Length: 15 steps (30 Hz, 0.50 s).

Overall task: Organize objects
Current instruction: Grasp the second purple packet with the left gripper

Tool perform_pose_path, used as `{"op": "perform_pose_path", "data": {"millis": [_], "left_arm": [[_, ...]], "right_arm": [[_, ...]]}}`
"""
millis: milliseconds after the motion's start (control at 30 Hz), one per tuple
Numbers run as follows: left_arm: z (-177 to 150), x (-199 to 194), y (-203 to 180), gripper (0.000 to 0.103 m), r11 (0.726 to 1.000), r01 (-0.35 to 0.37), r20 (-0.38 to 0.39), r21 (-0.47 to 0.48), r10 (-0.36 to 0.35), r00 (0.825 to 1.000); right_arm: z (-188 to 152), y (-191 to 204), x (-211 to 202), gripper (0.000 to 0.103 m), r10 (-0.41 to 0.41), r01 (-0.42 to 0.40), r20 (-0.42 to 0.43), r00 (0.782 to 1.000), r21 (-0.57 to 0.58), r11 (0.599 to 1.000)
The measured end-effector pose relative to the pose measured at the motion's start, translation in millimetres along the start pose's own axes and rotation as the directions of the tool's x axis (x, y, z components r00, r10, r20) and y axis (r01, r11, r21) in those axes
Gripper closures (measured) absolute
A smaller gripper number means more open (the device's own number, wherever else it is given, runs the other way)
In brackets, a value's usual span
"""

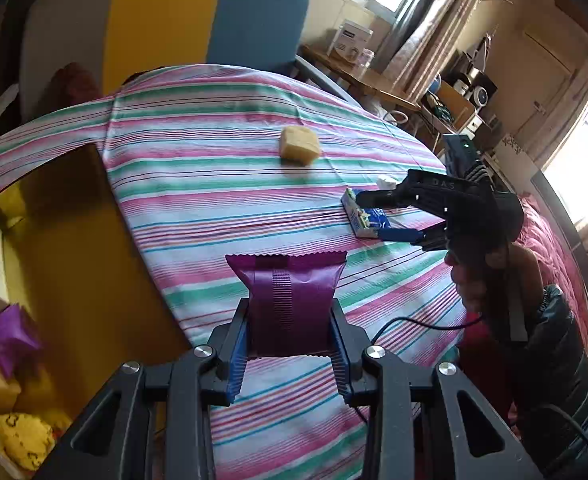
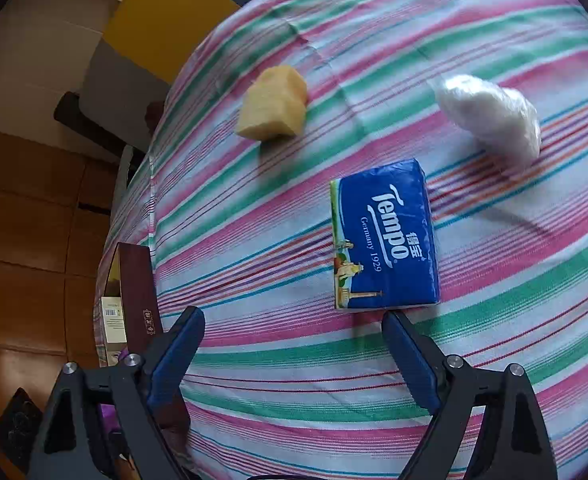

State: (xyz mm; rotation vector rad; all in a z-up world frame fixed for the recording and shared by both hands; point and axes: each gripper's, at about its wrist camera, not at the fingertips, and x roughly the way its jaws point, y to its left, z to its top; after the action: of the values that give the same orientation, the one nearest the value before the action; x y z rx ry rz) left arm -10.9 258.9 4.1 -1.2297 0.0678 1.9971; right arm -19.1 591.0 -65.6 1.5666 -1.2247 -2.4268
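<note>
My left gripper (image 1: 290,340) is clamped on a purple snack packet (image 1: 290,304), squeezed at its lower half between the blue pads, with the crimped top edge sticking up past the fingertips. The packet is off the table, over the striped tablecloth (image 1: 214,184).

My right gripper (image 2: 294,336) has its jaws wide apart with nothing between them. It hangs just short of the blue tissue pack (image 2: 385,236), which lies flat on the cloth with its near edge close to the fingertips; in the left view I can't tell whether the tips touch the pack.

Yellow sponge block (image 2: 274,104) sits further out on the cloth, apart from the pack. White plastic-wrapped bundle (image 2: 489,116) is off to the pack's far right.

Yellow box (image 1: 66,240) sits at the table's left edge. Below it, blurred: another purple packet (image 1: 10,340) and some yellow items.
</note>
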Motion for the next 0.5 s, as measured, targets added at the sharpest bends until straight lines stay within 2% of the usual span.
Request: {"op": "perform_pose_path", "data": {"millis": [67,133,233,367,500], "left_arm": [[-6,-7,9,0.068,1.0,-0.005,0.01,-0.017,0.005,1.0],[-10,-13,16,0.068,0.999,-0.009,0.019,-0.035,0.009,1.0],[-16,-21,28,0.068,0.998,-0.014,0.031,-0.064,0.016,0.999],[-21,-27,43,0.068,0.995,-0.02,0.043,-0.1,0.025,0.999],[-24,-34,51,0.068,0.993,-0.035,0.06,-0.115,0.043,0.997]], "right_arm": [[1,1,-9,0.02,-0.031,0.032,0.06,0.998,-0.007,0.999],[4,1,-16,0.025,-0.109,0.11,0.118,0.987,-0.005,0.994],[9,2,-18,0.028,-0.179,0.183,0.157,0.971,-0.007,0.983],[10,10,-14,0.028,-0.335,0.352,0.225,0.915,-0.037,0.935],[14,13,-1,0.027,-0.406,0.434,0.222,0.886,-0.091,0.896]]}}
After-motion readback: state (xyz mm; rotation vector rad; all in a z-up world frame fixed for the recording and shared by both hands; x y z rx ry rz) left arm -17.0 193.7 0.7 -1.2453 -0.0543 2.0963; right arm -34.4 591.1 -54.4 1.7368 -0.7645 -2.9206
